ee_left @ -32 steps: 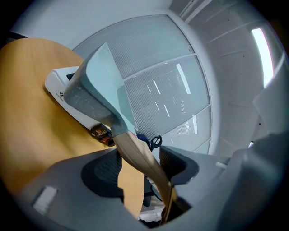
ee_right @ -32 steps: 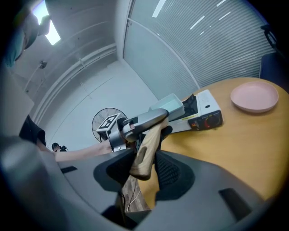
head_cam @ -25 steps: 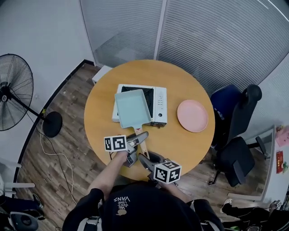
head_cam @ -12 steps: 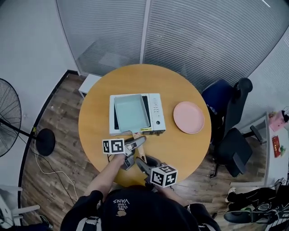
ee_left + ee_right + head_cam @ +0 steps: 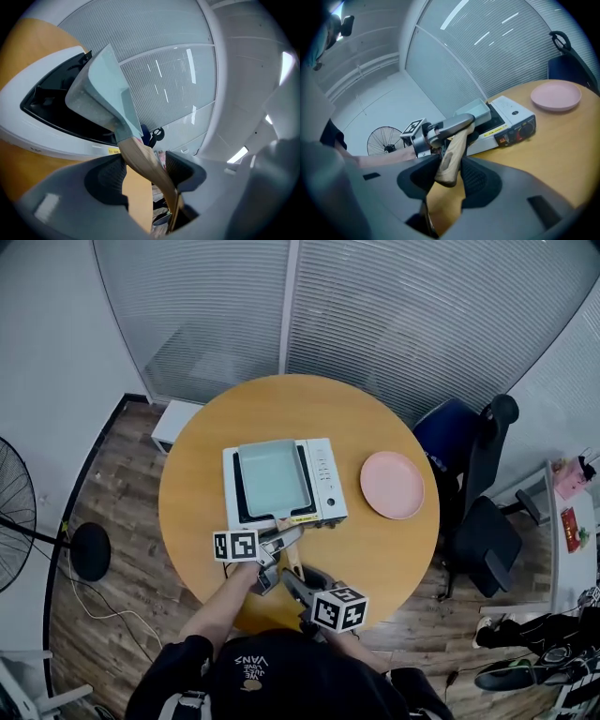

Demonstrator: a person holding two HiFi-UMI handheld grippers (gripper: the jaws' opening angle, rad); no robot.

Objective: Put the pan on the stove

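A pale green rectangular pan (image 5: 270, 478) lies over the black top of the white table stove (image 5: 322, 474). In the left gripper view the pan (image 5: 101, 89) looks tilted above the burner well, and I cannot tell if it rests there. Its wooden handle (image 5: 292, 557) points back toward me. My left gripper (image 5: 281, 542) is shut on the handle (image 5: 140, 159) close to the pan. My right gripper (image 5: 295, 582) is shut on the handle's rounded end (image 5: 451, 157), just behind the left gripper (image 5: 445, 127).
The stove stands on a round wooden table (image 5: 375, 549). A pink plate (image 5: 392, 485) lies to the stove's right. A dark office chair (image 5: 473, 460) stands beyond the table's right edge, and a floor fan (image 5: 19, 517) stands at the far left.
The pan has shifted from hanging over the stove's left front corner to lying squarely over the stove top. Both grippers stay on the handle.
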